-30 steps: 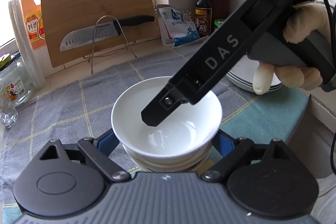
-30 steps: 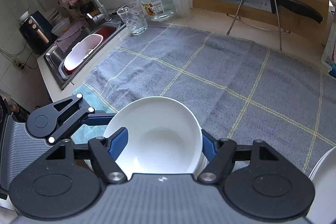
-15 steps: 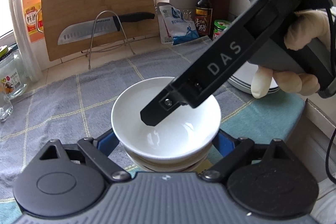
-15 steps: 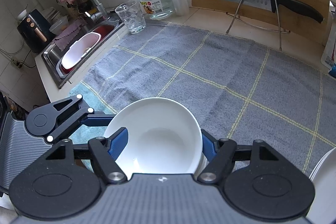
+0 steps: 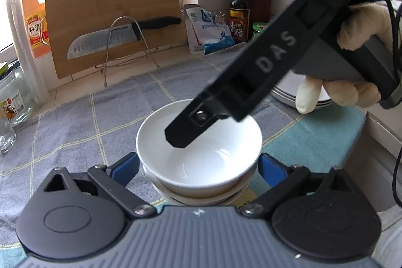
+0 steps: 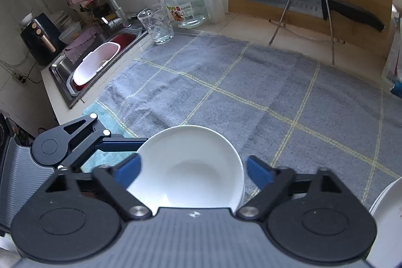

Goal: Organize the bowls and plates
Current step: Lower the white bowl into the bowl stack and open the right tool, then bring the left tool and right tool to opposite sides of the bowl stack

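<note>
A white bowl (image 5: pixel 201 162) sits on top of a short stack of bowls (image 5: pixel 198 200) on the grey checked towel (image 5: pixel 75 129). My left gripper (image 5: pixel 198 167) is open, its blue pads (image 5: pixel 125 168) beside the stack on either side; its jaws have just been opening with the bowl between them. My right gripper (image 6: pixel 193 171) reaches down over the same bowl (image 6: pixel 186 167). It is open, with a thin gap showing at its right pad (image 6: pixel 260 172). In the left wrist view its black finger (image 5: pixel 201 127) hangs over the bowl, held by a gloved hand (image 5: pixel 339 92).
A stack of white plates (image 5: pixel 289 94) lies at the right, also seen as plates (image 6: pixel 387 212). Behind are a cutting board with a knife (image 5: pixel 100 47), bottles (image 5: pixel 238 16), a jar (image 6: pixel 187 6) and a glass (image 6: pixel 157 24). A sink (image 6: pixel 95 62) is at the left.
Both grippers' jaws stand wider than before, their pads drawn back from the bowl's sides. The bowl stays on its stack and neither hand has shifted.
</note>
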Tool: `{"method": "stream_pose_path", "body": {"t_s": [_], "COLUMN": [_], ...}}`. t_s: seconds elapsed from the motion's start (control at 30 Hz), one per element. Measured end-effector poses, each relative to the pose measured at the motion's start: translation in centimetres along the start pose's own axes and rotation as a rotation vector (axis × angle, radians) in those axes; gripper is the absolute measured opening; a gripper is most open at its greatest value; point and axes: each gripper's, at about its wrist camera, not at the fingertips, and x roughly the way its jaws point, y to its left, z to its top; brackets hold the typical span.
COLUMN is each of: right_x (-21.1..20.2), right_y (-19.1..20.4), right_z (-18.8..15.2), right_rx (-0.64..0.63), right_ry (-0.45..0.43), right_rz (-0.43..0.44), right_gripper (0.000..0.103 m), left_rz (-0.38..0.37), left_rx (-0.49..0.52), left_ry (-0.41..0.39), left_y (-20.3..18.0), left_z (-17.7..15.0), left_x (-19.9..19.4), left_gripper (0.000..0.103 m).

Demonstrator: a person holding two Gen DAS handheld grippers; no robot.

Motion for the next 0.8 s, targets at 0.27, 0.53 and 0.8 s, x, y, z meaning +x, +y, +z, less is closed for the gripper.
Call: {"method": "stream_pose_path", "body": {"t_s": [0.27,0.53,0.8], "right_x": [-0.6,-2.1,-4.6], "right_y": [1.0,2.1,2.3], "right_z": [-0.3,-1.1,-2.9], "right_rx": [-0.090,-0.143,-0.201], "right_ry": [-0.039,-0.097,-0.143], "right_rz": [-0.053,-0.142,-0.214], "right_gripper": [0.103,0.103,0.103], "left_rz": [-0.027,-0.065,-0.113], "left_rx": [0.011,0.079,0.106], "left_ry": [-0.025,-0.097,-0.110], "left_y": [0.8,2.4,2.6], "left_z": [-0.6,-1.4,-1.6], "left_x": [-1.8,-3.8,-4.3], "left_gripper": [0.100,0.102,0.102]}}
